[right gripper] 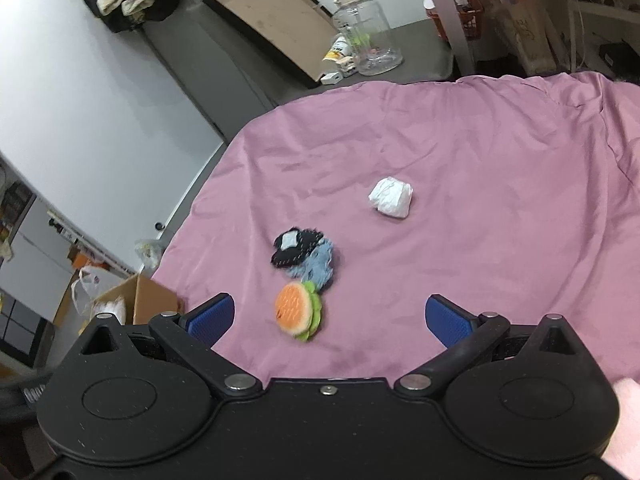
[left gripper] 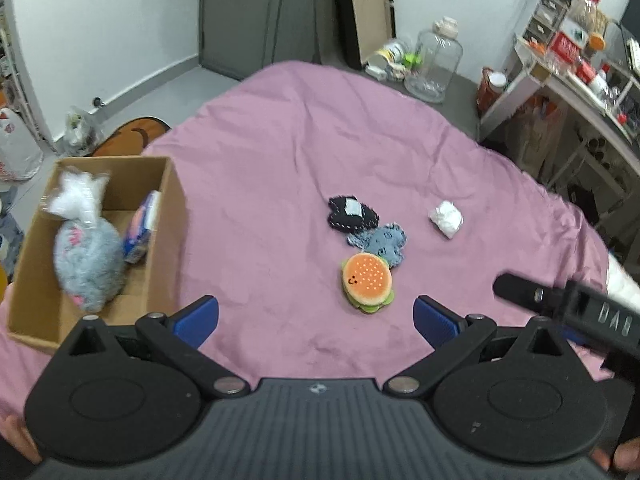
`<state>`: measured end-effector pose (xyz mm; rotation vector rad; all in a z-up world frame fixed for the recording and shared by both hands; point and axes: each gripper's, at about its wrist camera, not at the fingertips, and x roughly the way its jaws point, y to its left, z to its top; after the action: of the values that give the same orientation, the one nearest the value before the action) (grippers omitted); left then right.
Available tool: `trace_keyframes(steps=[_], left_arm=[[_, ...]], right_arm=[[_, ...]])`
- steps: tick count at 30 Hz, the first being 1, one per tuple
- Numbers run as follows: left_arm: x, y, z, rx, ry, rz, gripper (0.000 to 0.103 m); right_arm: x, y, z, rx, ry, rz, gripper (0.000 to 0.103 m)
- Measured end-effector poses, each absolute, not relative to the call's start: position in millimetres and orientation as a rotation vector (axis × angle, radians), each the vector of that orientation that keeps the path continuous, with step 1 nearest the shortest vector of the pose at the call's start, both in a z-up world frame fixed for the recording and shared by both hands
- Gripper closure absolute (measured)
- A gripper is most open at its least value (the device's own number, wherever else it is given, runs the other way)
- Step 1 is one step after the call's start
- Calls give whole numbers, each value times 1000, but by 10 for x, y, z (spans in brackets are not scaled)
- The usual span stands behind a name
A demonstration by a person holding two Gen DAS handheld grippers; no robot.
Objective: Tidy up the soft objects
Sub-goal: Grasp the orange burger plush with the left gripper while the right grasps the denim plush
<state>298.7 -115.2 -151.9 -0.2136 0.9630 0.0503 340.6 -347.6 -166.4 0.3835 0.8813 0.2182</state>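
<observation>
Left gripper hovers over the mauve bedspread with blue-padded fingers spread wide, gripping nothing. At its 10 o'clock sits the brown cardboard box, containing a grey fluffy plush. At 12 lie the orange burger plush, pale-blue fuzzy plush and black stitched plush — touching in a row; at 1 o'clock, a white crumpled wad. Right gripper is likewise wide apart and empty — burger plush at 11.

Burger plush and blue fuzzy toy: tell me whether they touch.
Touching. In the left wrist view the burger plush has its top edge pressed against the blue fuzzy toy, with no pink sheet showing between them; the right wrist view agrees.
</observation>
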Motion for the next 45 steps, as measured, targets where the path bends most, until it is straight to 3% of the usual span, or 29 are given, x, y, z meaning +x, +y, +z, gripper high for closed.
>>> trace_keyframes(steps=[13, 22, 31, 33, 35, 38, 45], left_arm=[[3369, -1268, -2003, -205, 975, 40, 3], [3618, -1314, -2431, -308, 995, 41, 4], [3813, -1401, -2706, -360, 1023, -3, 17], [3855, -1424, -2736, -357, 1023, -16, 23], [3889, -1430, -2769, -356, 1025, -9, 41], [3912, -1413, -2791, -383, 1020, -2, 55], [3922, -1210, -2695, -435, 1004, 30, 60]], right_arm=[[3910, -3616, -2241, 634, 965, 252, 1], [4092, -3642, -2507, 675, 1009, 288, 17], [4242, -3612, -2656, 687, 1023, 316, 24], [4282, -3571, -2684, 681, 1029, 329, 28], [4330, -3526, -2716, 682, 1036, 344, 34], [4407, -3447, -2767, 687, 1055, 346, 41], [4548, -3252, -2791, 629, 1059, 331, 45]])
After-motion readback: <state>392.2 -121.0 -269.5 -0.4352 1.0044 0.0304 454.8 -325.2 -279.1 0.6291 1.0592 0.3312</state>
